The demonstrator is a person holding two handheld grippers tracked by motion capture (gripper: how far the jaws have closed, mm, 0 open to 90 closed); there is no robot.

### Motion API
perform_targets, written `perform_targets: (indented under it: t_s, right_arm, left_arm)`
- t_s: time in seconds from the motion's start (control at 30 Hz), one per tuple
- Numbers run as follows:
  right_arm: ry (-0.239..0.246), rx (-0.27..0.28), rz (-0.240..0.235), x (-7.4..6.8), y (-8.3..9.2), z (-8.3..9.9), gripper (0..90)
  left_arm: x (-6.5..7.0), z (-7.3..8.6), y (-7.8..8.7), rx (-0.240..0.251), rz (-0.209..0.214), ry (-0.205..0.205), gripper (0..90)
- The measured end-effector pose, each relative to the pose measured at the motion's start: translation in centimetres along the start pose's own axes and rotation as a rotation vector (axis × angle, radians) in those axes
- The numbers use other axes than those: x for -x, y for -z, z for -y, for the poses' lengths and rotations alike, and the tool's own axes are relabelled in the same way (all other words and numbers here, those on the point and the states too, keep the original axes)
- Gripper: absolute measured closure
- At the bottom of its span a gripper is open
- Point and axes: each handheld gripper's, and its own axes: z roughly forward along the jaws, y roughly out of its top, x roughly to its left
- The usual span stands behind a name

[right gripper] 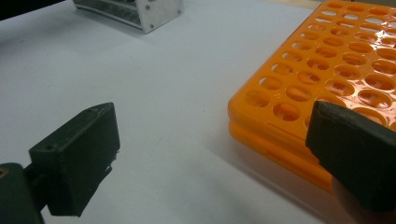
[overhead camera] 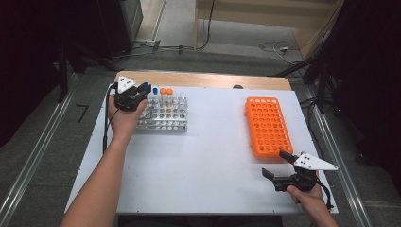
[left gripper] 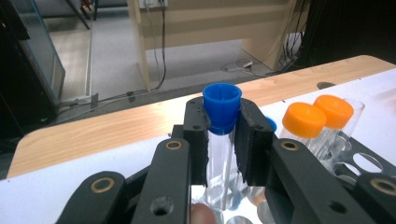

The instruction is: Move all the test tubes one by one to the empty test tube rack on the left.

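White tabletop point(overhead camera: 208, 161) carries an orange plastic tube rack point(overhead camera: 267, 126) with many round empty holes on the right and a silver metal tube rack point(overhead camera: 163, 116) on the left. At the metal rack's far left corner stands a clear plastic test tube with a blue screw cap point(left gripper: 221, 135), upright, its cap ribbed and open-topped. The left gripper point(left gripper: 222, 140) clamps this tube just below the cap. Two orange-capped tubes point(left gripper: 318, 122) stand beside it. The right gripper point(right gripper: 210, 158) rests by the orange rack's near corner, jaws spread wide, holding nothing.
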Motion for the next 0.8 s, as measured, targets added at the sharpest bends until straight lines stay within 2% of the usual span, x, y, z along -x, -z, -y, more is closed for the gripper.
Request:
perform_targets:
  t_s: [0.07,0.13,0.2,0.23,0.3,0.43,0.47,0.57,0.8]
  right_arm:
    - [-0.001,0.003,-0.002,0.0,0.0,0.0,1.6]
    - [-0.002,0.004,-0.001,0.0,0.0,0.0,1.5]
    - [-0.002,0.002,-0.001,0.0,0.0,0.0,1.6]
    - [-0.002,0.002,0.000,0.0,0.0,0.0,1.6]
    - [-0.002,0.004,0.000,0.0,0.0,0.0,1.6]
    - [-0.009,0.005,0.000,0.1,0.0,-0.1,1.5]
    - [-0.008,0.008,0.001,0.2,0.0,-0.1,1.6]
    - [-0.017,0.008,0.009,0.3,0.0,-0.1,1.5]
    - [-0.020,0.014,0.024,0.7,0.1,-0.1,1.5]
  left_arm:
    - [-0.1,0.3,0.0,-0.011,0.004,0.003,75.6]
    - [-0.1,0.5,0.1,-0.010,0.014,0.016,70.2]
    - [-0.2,0.5,0.3,-0.007,0.028,0.035,58.7]
    - [-0.2,0.4,0.5,-0.015,0.021,0.044,53.1]
    - [-0.2,0.3,0.9,-0.026,0.023,0.070,37.8]
    - [-0.1,0.4,2.0,-0.040,0.066,0.141,12.2]
    - [0.0,0.5,2.3,-0.036,0.080,0.146,8.0]
    - [0.4,0.9,3.4,-0.023,0.111,0.147,2.2]
    - [1.8,2.0,6.7,0.006,0.164,0.119,0.0]
